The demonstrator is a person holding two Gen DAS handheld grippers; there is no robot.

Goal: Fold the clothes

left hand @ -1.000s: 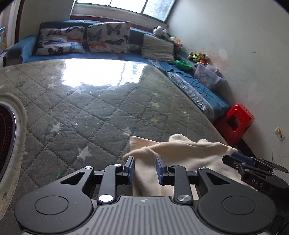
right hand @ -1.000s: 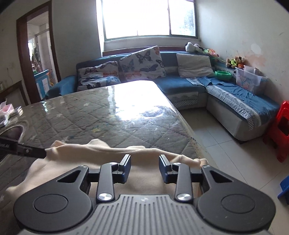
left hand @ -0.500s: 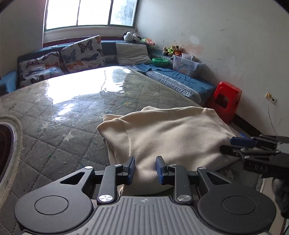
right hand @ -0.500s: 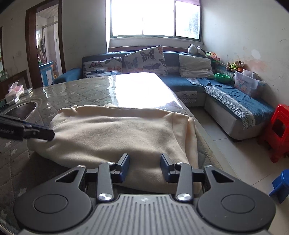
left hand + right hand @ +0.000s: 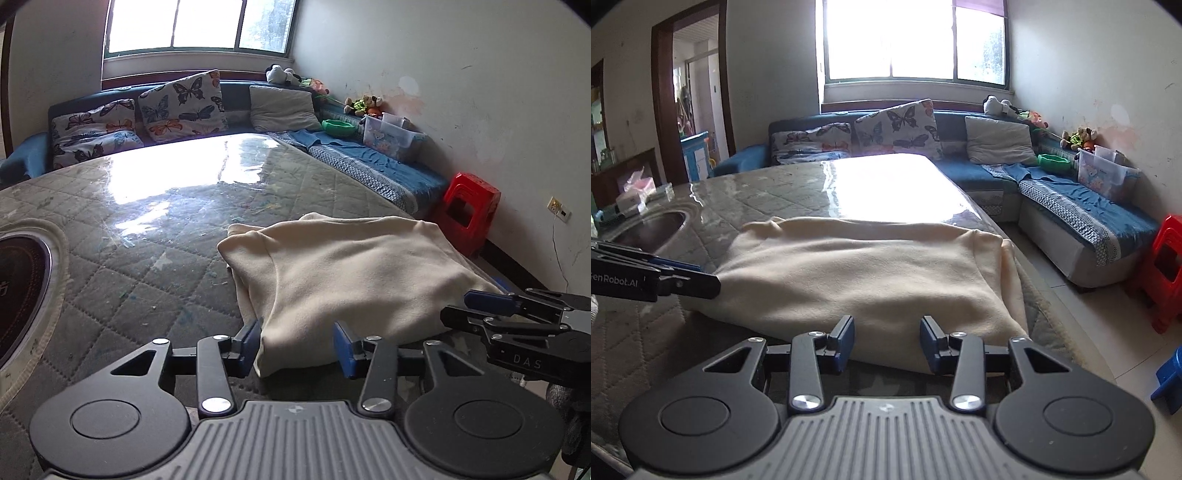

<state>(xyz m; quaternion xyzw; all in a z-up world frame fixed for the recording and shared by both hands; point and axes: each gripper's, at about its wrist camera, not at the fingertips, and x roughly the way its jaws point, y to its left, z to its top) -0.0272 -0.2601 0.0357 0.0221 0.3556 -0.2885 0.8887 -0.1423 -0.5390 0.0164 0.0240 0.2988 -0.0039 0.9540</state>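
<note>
While both grippers sat at the near hem, the cream garment (image 5: 354, 269) lay folded on the quilted tabletop (image 5: 140, 258), by its right-hand edge. Its long axis ran side to side, w/ the bulk stretching away from both. Left gripper (image 5: 297, 345): fingers (image 5: 251, 341) had just been opening, now moderately wide, straddling the near-left corner w/o pinching. Right gripper (image 5: 886, 345): fingers also spread apart, easing open, hem between them, unclamped. Neither was clearly nearer; a next fold would prob. go across that axis.

Garment (image 5: 354, 269) on table (image 5: 147, 266)
</note>
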